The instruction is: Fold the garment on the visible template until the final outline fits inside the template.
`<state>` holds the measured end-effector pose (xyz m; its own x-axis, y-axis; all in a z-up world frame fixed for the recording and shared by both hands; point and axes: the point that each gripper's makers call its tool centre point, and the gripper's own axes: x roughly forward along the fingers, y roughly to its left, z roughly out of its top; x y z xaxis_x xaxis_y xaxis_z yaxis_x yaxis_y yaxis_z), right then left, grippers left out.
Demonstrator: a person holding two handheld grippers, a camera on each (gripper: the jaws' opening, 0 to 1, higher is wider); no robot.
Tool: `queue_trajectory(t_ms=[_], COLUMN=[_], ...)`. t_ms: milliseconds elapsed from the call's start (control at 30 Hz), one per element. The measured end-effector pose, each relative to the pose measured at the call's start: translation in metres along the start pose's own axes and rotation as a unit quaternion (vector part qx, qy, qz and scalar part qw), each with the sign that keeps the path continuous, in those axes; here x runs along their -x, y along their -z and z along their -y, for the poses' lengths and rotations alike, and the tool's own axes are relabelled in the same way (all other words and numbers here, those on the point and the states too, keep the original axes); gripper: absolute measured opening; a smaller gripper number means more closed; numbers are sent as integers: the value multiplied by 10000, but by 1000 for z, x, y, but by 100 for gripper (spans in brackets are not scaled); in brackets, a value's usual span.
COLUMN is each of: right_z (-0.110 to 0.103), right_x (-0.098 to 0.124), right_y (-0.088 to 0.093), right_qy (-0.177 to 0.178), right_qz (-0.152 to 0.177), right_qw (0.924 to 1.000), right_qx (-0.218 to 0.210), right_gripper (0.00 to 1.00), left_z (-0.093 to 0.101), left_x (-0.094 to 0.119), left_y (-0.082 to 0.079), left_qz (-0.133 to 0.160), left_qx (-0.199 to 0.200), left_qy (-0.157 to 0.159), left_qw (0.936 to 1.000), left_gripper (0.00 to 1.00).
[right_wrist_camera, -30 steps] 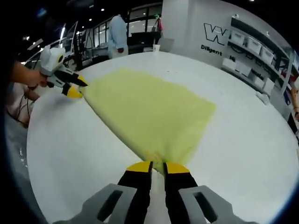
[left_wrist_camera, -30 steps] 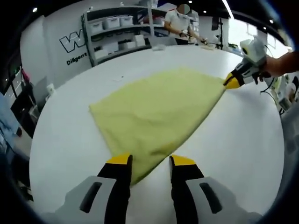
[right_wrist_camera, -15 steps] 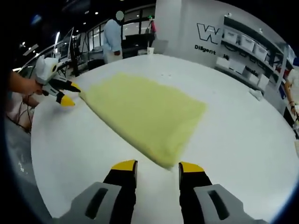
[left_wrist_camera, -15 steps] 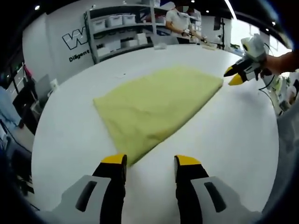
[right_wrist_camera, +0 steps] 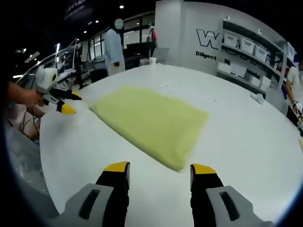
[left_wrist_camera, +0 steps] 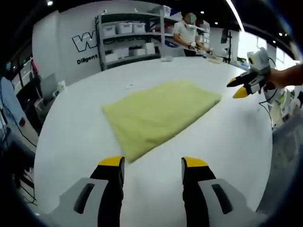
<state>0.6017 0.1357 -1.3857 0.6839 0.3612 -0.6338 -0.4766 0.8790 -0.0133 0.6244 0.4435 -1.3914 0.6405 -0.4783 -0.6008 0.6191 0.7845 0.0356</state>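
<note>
A folded yellow-green garment (left_wrist_camera: pixel 158 116) lies flat on the round white table (left_wrist_camera: pixel 80 127), with nothing holding it. My left gripper (left_wrist_camera: pixel 153 163) stands open a short way back from its near corner, jaws wide apart. At the right of the left gripper view the right gripper (left_wrist_camera: pixel 238 87) hovers open above the table, just off the garment's far corner. In the right gripper view the garment (right_wrist_camera: pixel 154 122) lies ahead of my open right gripper (right_wrist_camera: pixel 161 168). The left gripper (right_wrist_camera: pixel 64 101) shows at the left edge, open, held by a hand.
Grey shelving with white bins (left_wrist_camera: pixel 125 35) stands behind the table by a wall with a logo. A person (left_wrist_camera: pixel 187 30) works at the back; another person (right_wrist_camera: pixel 115 45) stands beyond the table. White table (right_wrist_camera: pixel 246 137) surface spreads around the garment.
Both grippers let go of the garment's corners and opened. Both have drawn back from the cloth, which now lies flat and slack on the table.
</note>
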Motion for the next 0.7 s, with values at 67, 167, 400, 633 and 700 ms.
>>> queue_trajectory(t_ms=[67, 167, 400, 633, 700], right_z=[-4, -10, -19, -28, -34], right_x=[5, 11, 23, 34, 35], right_y=[-4, -9, -22, -29, -27], right_qy=[-7, -1, 36, 85, 54], right_qz=[87, 194, 392, 592, 599], right_qw=[10000, 9998, 9992, 9981, 9981], right_qx=[-18, -36, 8, -128, -136], right_gripper=[52, 56, 62, 71, 74], left_z=[3, 9, 19, 28, 30], left_x=[3, 6, 14, 29, 34], left_y=[-4, -8, -23, -31, -30], left_qz=[96, 188, 427, 533, 536], left_qx=[82, 197, 315, 267, 294], left_qy=[0, 71, 100, 77, 68], left_qw=[9999, 9996, 9985, 9982, 9981], left_gripper=[51, 55, 64, 70, 72])
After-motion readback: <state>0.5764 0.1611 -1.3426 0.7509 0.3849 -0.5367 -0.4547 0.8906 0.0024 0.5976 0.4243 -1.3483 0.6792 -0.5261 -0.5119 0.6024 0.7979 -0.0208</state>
